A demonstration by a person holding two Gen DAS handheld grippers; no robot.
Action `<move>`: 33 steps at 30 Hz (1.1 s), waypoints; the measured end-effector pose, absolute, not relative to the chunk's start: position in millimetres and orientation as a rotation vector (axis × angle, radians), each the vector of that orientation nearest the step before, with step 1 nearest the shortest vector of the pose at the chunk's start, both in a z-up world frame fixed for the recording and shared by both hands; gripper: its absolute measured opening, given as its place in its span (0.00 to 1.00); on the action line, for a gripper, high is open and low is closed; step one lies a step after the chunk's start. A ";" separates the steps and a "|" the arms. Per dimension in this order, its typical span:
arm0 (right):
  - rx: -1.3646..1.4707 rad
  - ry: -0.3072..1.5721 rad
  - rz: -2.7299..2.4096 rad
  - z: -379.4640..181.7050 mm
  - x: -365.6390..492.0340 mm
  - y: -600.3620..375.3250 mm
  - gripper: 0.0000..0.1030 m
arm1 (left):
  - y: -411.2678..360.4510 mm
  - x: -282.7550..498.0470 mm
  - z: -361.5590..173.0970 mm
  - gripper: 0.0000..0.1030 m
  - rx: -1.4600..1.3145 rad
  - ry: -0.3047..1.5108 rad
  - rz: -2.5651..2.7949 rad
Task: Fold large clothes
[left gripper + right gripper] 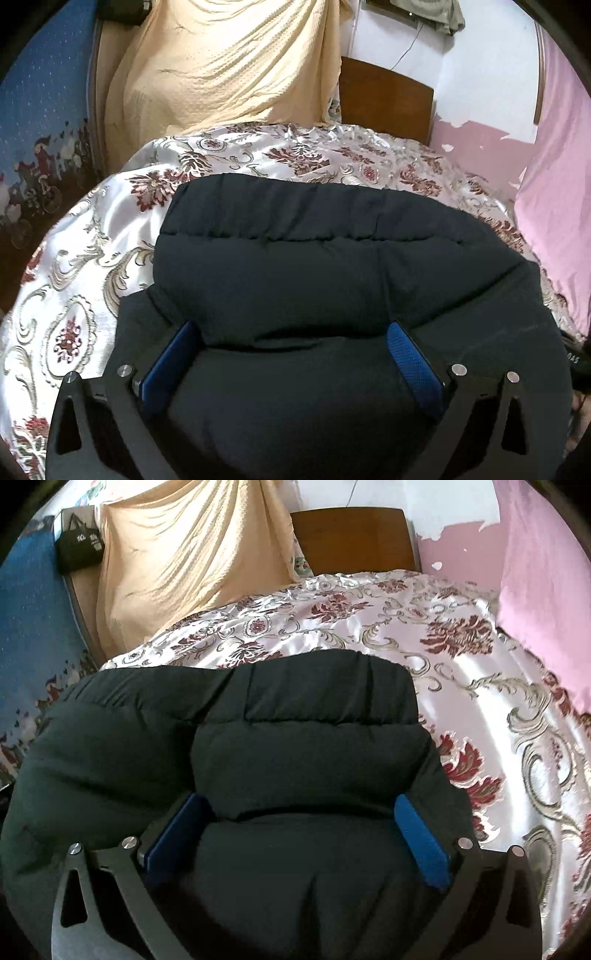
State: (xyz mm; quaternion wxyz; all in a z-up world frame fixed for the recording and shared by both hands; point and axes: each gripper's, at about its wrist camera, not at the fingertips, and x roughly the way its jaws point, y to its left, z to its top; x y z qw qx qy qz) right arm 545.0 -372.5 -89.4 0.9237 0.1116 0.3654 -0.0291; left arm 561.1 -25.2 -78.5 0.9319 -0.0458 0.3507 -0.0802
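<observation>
The bed's floral satin bedspread (480, 686) fills the room's middle, and on it lies the dark quilted jacket (303, 746), already doubled into a thick pad running from 6 o'clock up to centre in both wrist views. I'd judge the fold is in its late stage: a puffy roll bulges between each tool's fingers. The left gripper (291, 354) stands wide, its blue pads (413, 369) either side of the bulge; the right gripper (299, 830) likewise wide, pads pressing the roll's flanks, not clamped. Next probably calls for pressing down or tucking the roll flat. A draped yellow cloth (184, 561) hangs at 11 o'clock, wooden headboard (354, 539) at 12, pink curtain (546, 572) at 2; nothing obstructs.
</observation>
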 end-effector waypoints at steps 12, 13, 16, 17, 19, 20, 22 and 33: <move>0.252 0.720 -0.058 -94.2 539.4 -375.2 0.99 | -20.1 556.4 -81.8 1.00 -0.126 0.691 -0.185; 0.256 0.718 -0.057 -94.6 539.2 -376.4 0.99 | -19.8 556.2 -81.8 1.00 -0.126 0.691 -0.186; 0.269 0.717 -0.049 -96.1 539.0 -378.9 0.99 | -20.2 556.2 -81.5 1.00 -0.128 0.691 -0.186; 0.272 0.717 -0.048 -96.3 538.9 -379.3 0.99 | -20.2 555.9 -81.6 1.00 -0.128 0.691 -0.186; 0.275 0.716 -0.046 -96.7 538.9 -379.8 0.99 | -20.4 555.6 -81.6 1.00 -0.128 0.691 -0.186; 0.275 0.716 -0.046 -96.7 538.8 -379.6 0.99 | -20.3 555.6 -81.6 1.00 -0.128 0.691 -0.186; 0.277 0.715 -0.045 -96.6 538.6 -379.7 0.99 | -20.0 555.4 -81.6 1.00 -0.128 0.692 -0.186; 0.333 0.675 -0.017 -94.5 530.8 -386.8 0.99 | -19.5 555.2 -81.7 1.00 -0.131 0.693 -0.188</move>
